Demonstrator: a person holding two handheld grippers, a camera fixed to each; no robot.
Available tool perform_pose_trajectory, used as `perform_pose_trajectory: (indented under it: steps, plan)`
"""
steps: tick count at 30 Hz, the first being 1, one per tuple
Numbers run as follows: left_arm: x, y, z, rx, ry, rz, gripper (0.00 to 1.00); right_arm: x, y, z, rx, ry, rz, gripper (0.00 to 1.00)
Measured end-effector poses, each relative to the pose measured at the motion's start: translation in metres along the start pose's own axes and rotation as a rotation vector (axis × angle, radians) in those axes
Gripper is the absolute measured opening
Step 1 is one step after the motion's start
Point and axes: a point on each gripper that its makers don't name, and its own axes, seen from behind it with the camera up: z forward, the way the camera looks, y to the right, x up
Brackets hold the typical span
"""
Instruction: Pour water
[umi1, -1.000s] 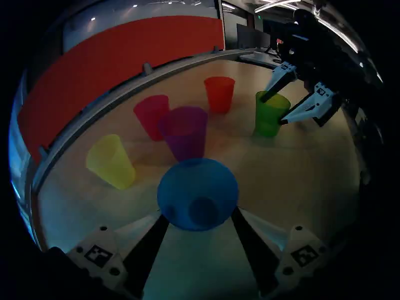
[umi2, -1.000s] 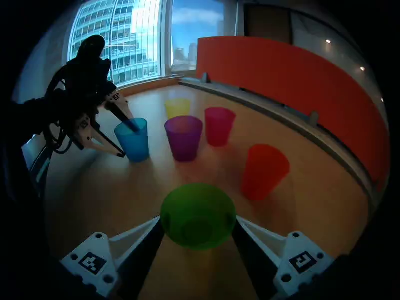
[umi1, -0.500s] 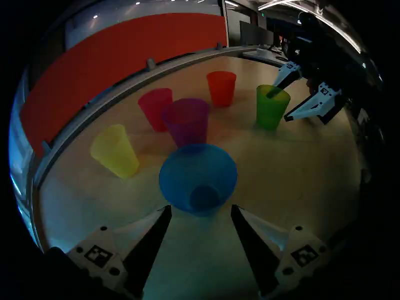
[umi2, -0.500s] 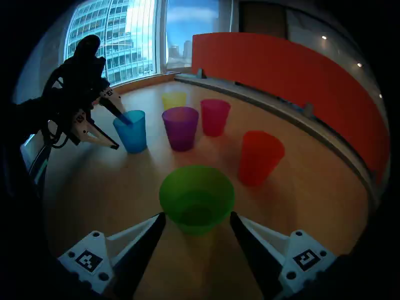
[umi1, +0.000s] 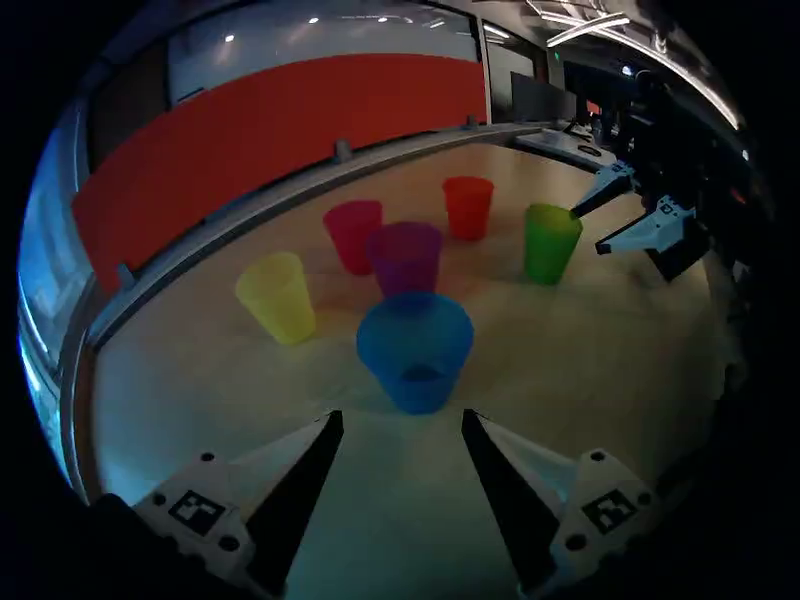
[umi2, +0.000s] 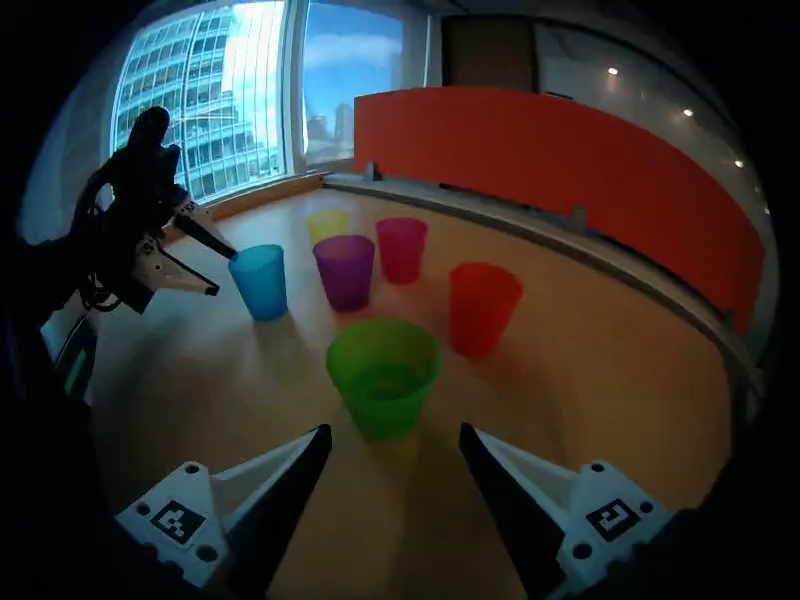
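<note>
Blue cup (umi1: 415, 350) upright, free of spread left tongs (umi1: 400, 416) — tabletop (umi1: 610, 350) around

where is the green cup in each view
Left gripper view: green cup right of centre, farther off, by the right hand-held gripper.
Right gripper view: the cup stands centre foreground, nearest of the cups.
Shared landmark: the red cup beside it.

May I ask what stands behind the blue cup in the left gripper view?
The purple cup, with the pink cup beyond it; the blue cup hides the purple cup's base.
</note>
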Motion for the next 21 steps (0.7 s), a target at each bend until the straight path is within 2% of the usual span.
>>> perform_pose_trajectory:
  steps: [8, 12, 21]
  plan:
    - [0.004, 0.001, -0.020, 0.038, 0.061, -0.070, 0.90, 0.012, -0.004, -0.021, -0.037, 0.063, 0.026, 0.99]
    - [0.009, 0.000, -0.028, 0.061, 0.100, -0.099, 0.94, 0.020, -0.006, -0.030, -0.061, 0.098, 0.037, 0.99]
    - [0.023, -0.009, -0.047, 0.120, 0.194, -0.161, 0.97, 0.033, -0.005, -0.042, -0.109, 0.166, 0.091, 0.99]
